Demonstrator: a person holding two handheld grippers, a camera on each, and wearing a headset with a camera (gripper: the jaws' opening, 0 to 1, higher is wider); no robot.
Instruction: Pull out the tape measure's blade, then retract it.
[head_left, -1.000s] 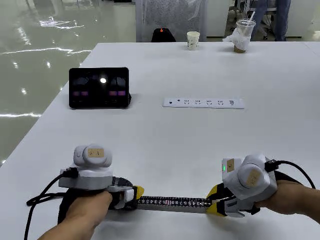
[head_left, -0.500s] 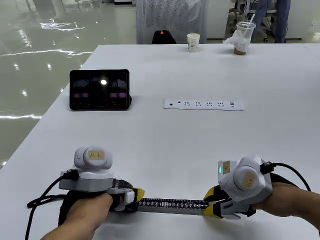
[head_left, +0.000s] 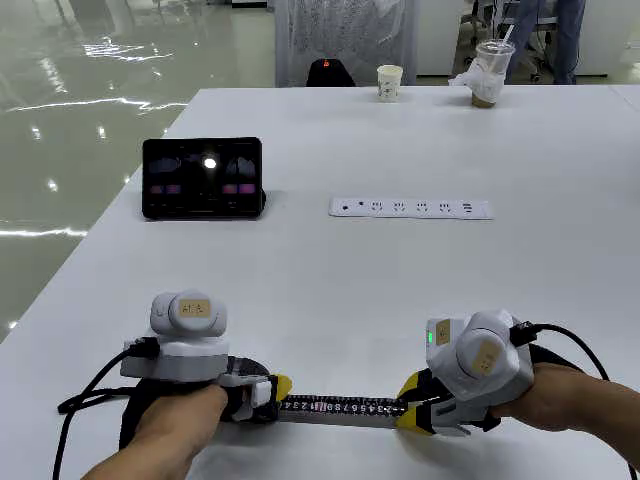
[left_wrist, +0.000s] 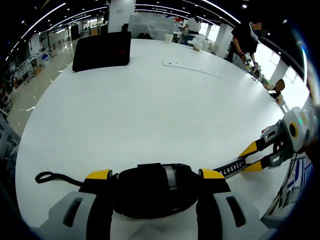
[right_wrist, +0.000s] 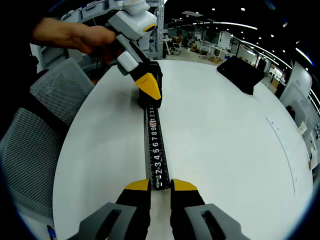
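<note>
Two right fingers (right_wrist: 136, 186) pinch blade (right_wrist: 154, 145) tip; left fingers (left_wrist: 99, 175) clamp case (left_wrist: 152, 190).

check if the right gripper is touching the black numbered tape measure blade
Touching. In the right gripper view, the right gripper pinches the end of the black numbered blade between its jaws, no gap.

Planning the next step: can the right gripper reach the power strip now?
Probably not yet: the right gripper is shut on the blade of the tape measure the left gripper holds. Bare table lies toward the power strip.
</note>
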